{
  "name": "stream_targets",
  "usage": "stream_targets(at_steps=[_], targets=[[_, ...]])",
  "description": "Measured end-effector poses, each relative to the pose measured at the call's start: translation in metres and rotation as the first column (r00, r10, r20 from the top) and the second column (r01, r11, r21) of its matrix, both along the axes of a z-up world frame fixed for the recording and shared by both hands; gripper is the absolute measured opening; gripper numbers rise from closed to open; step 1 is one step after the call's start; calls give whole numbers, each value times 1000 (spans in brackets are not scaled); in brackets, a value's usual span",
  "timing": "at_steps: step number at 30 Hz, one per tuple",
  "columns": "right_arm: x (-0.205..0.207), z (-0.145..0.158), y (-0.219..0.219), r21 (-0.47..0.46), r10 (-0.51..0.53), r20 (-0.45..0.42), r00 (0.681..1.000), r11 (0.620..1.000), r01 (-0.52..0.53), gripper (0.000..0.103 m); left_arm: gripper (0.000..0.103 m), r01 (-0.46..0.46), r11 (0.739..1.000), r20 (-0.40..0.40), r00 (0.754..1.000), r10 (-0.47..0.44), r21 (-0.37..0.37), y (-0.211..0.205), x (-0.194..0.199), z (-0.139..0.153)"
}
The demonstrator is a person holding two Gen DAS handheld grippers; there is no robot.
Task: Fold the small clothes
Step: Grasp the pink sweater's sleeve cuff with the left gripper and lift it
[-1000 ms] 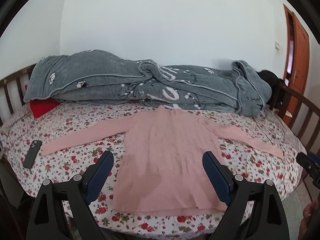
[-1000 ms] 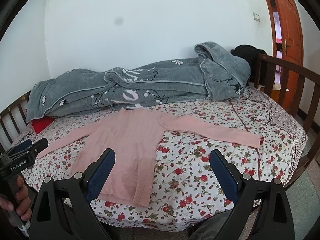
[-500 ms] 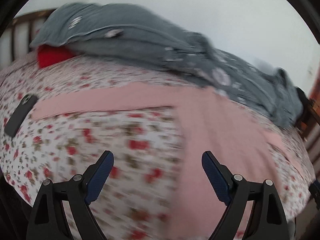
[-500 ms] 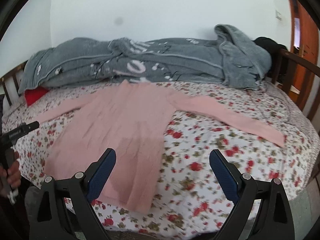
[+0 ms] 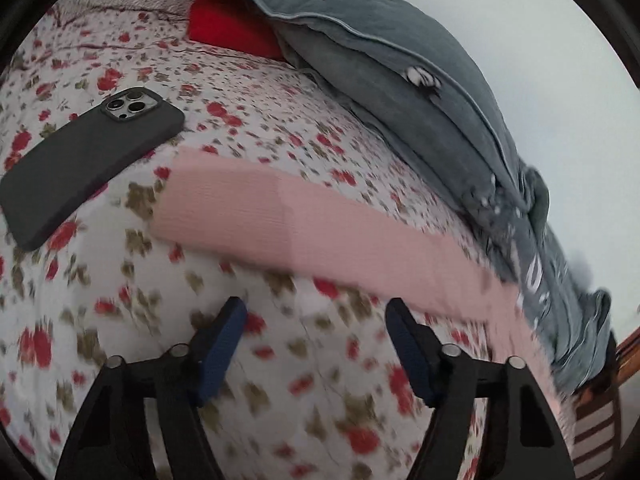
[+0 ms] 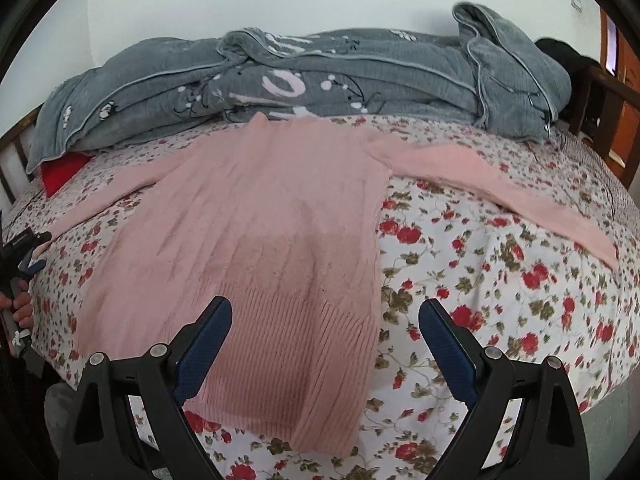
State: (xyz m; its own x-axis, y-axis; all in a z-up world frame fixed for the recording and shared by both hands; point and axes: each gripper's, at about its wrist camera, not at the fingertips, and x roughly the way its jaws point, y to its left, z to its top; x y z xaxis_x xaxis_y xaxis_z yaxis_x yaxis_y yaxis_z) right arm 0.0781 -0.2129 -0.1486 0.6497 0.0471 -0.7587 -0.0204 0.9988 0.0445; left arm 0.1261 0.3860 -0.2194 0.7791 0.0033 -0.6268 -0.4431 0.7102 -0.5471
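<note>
The pink sweater (image 6: 256, 216) is showing soft ribbed knit; the floral bedsheet (image 6: 500, 280) is lying as matt printed cotton, the grey blanket (image 6: 360, 76) looking plush fleece, the phone (image 5: 86, 160) wearing a matt dark case, the bed rail (image 6: 608, 96) showing brown wood

The left gripper (image 5: 314, 322) has swung away from the body of the pink knitted sweater (image 6: 256, 248) and dropped close over the floral bedsheet (image 5: 120, 300), tilted, just short of the sweater's outstretched pink sleeve (image 5: 280, 220), with the dark-cased phone (image 5: 88, 164) now large beside it; its jaws have just been closing, with only sheet between them; the right gripper (image 6: 324, 320) has come lower and nearer, its jaws now framing the sweater's ribbed hem (image 6: 292, 344).
</note>
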Motion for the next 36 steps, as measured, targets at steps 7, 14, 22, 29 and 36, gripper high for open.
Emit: stream_targets(at_steps=[7,14,22,29,36], targets=[[11,-2,9,-18,-15,1,1000,1000,15,94,62,-97,989,36,994,101,-112,37,19,-5],[25,1,1,-39,-7,26,1000,999,8,94,18,-176,982,23,984,178,-71,57,25,5],[60,4,-38,-81,1,140,990,997,10,94,7,-142,973,-35,988,151,179,7,57,53],[96,10,-98,-69,-18,203,979,997,32,94,7,-3,943,7,1000,0,332,-116,122,123],[95,5,-165,49,-92,245,965,995,82,94,7,196,879,10,975,-223,434,-289,192,149]])
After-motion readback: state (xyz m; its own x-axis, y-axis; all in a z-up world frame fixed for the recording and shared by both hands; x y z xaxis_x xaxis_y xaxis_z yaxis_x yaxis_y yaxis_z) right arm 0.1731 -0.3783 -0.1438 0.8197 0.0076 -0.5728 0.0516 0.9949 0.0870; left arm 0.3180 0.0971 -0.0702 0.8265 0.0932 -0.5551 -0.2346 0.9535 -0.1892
